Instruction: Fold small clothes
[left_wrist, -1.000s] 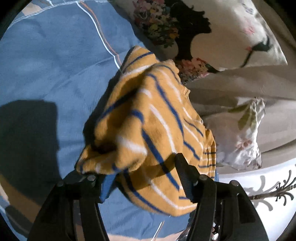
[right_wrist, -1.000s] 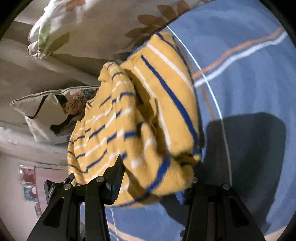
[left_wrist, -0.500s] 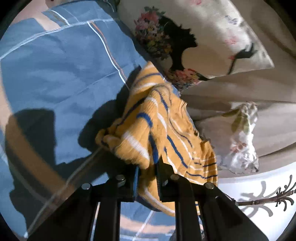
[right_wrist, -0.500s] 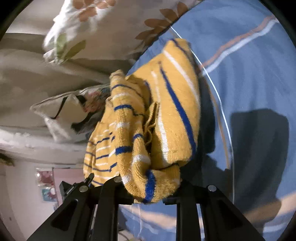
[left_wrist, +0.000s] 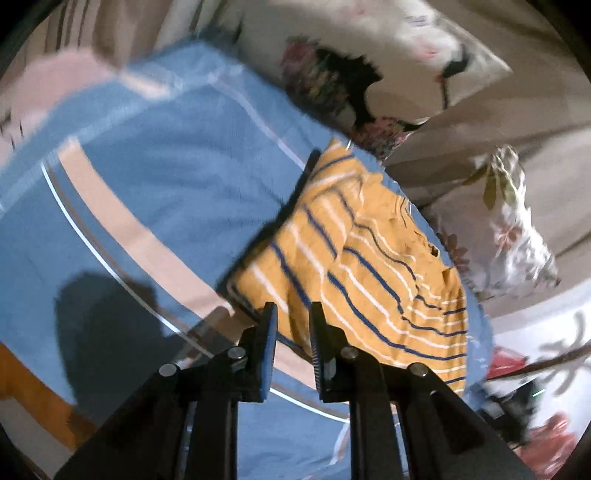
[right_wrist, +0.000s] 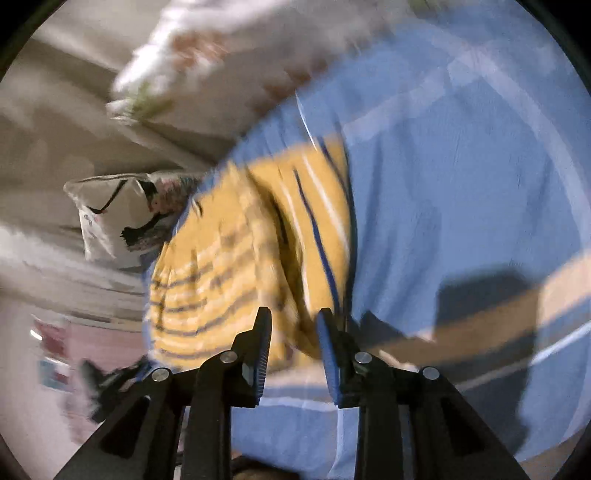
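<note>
A mustard-yellow knit garment (left_wrist: 369, 266) with blue and white stripes lies spread on the blue bedsheet (left_wrist: 166, 166), its left side raised over a dark shadow. My left gripper (left_wrist: 293, 310) has the garment's near edge between its pads; the jaws stand narrow and are opening slightly. In the blurred right wrist view the same garment (right_wrist: 229, 266) runs down in a fold into my right gripper (right_wrist: 293, 314). Its jaws are opening, the cloth sits loosely in the gap, and I see no firm pinch.
A floral pillow (left_wrist: 388, 44) and a leaf-print pillow (left_wrist: 513, 236) lie beyond the garment against beige bedding (left_wrist: 480, 122). The sheet (right_wrist: 461, 184) carries peach and white bands. The bed's edge and the room floor show at the lower right of the left wrist view.
Both grippers went from wide open around the bunched garment to closed on its near edge. They then drew back and upward, spreading it flatter. The right jaws are wider than half a second ago.
</note>
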